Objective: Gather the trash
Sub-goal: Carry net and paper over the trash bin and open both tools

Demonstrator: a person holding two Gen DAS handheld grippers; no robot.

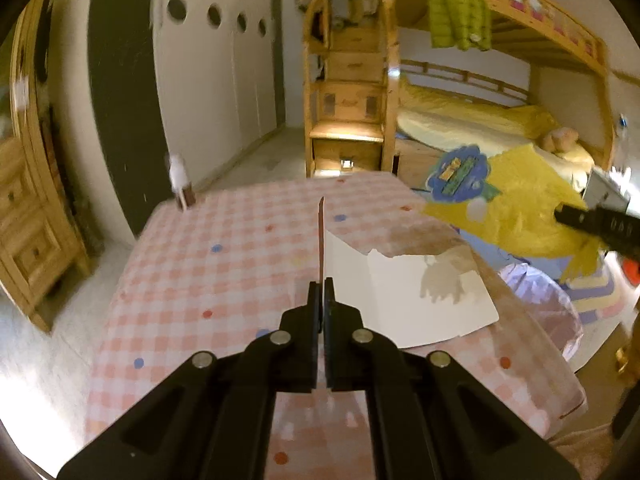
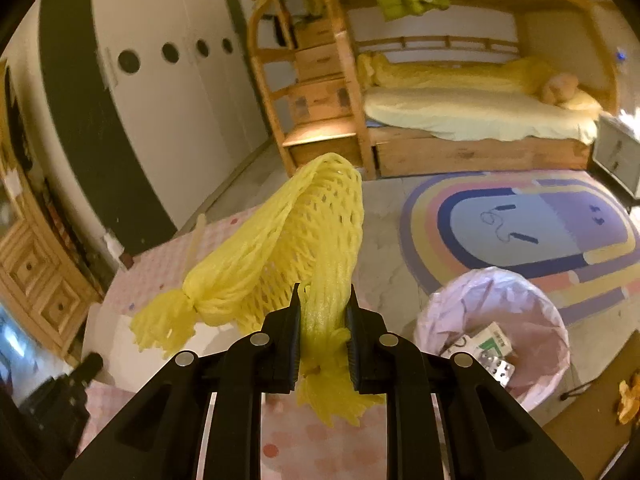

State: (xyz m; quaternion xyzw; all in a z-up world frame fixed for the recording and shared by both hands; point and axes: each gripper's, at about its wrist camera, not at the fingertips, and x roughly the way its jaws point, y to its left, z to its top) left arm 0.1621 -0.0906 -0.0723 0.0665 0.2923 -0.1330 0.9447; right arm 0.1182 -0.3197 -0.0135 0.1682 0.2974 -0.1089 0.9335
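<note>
Above the table [image 1: 200,280], left tongs [image 1: 322,292] pinch card [image 1: 400,300]; right tongs [image 2: 323,300] pinch foam net [image 2: 312,220].

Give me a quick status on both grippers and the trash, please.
Left gripper shut on a thin card. Right gripper shut on yellow foam net. Lined bin ahead, path clear.

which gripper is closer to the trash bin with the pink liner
Right. The right gripper, clamping the yellow foam net, hangs beside the bin. The left gripper is over the table, pinching a thin stick.
</note>
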